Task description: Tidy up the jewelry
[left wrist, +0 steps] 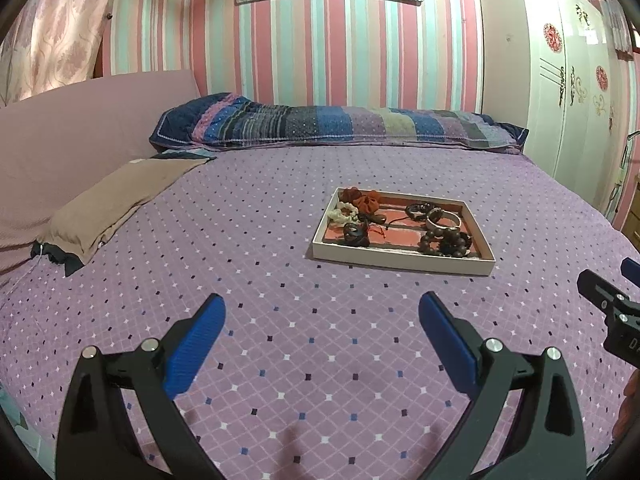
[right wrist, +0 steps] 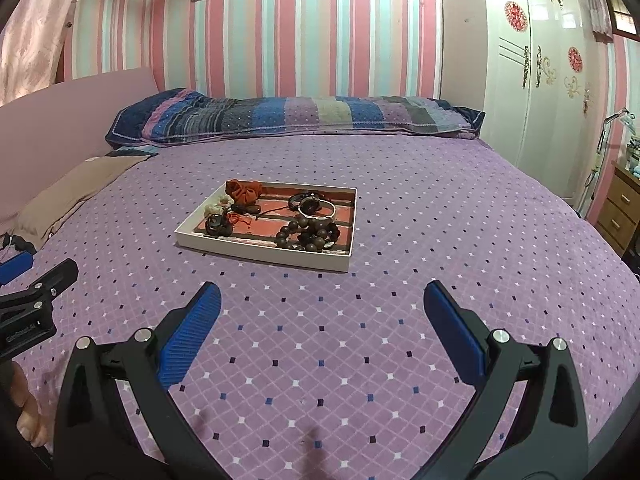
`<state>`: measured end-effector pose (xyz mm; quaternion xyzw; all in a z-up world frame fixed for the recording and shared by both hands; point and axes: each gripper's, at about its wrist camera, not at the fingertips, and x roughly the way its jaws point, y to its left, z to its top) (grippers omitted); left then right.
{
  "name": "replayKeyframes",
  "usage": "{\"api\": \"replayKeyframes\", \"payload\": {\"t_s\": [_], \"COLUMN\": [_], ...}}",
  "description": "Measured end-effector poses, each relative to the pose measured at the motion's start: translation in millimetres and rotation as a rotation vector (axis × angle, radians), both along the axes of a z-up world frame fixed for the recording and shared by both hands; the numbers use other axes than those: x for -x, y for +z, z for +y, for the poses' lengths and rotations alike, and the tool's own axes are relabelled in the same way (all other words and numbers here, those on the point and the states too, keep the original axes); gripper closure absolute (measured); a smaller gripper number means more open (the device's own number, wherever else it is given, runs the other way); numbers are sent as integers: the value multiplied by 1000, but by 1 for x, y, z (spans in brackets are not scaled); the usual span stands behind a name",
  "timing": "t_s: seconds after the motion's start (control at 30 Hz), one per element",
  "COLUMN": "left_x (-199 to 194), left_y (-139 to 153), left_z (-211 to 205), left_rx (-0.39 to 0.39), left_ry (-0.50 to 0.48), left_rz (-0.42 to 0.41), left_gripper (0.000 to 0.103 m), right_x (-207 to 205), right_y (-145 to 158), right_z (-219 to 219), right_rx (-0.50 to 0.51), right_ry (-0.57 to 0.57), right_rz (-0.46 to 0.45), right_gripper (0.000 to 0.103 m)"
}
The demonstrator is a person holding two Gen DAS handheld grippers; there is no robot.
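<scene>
A shallow white tray (left wrist: pixel 400 263) with a red striped liner lies on the purple bedspread; it also shows in the right wrist view (right wrist: pixel 260 255). In it are orange scrunchies (left wrist: pixel 365 200), a cream scrunchie (left wrist: pixel 343 213), a silver bangle (left wrist: pixel 443 221), dark bead bracelets (left wrist: pixel 444 242) and small dark pieces (left wrist: pixel 355 235). My left gripper (left wrist: pixel 322 312) is open and empty, hovering over the bed short of the tray. My right gripper (right wrist: pixel 322 298) is open and empty, also short of the tray. Each gripper shows at the edge of the other's view.
A long patchwork pillow (left wrist: pixel 336 126) lies against the striped wall. A brown folded cloth (left wrist: pixel 120 200) lies at the left beside a pink headboard (left wrist: pixel 80 120). A white wardrobe (right wrist: pixel 540 80) and a wooden drawer unit (right wrist: pixel 620 208) stand at the right.
</scene>
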<state>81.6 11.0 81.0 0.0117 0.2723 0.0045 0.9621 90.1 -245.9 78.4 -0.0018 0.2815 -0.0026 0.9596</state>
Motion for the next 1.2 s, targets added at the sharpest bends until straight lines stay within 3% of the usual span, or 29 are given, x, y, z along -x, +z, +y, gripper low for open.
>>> {"api": "replayKeyframes", "payload": {"t_s": [1.2], "left_x": [3], "left_y": [2], "left_z": [-4], "left_rx": [-24], "left_ry": [-2], "left_rz": [-27], "left_gripper": [8], "right_x": [3], "right_y": [0], "right_z": [-2], "right_rx": [6], "right_ry": [-30], "right_rz": [-2], "right_gripper": [4]}}
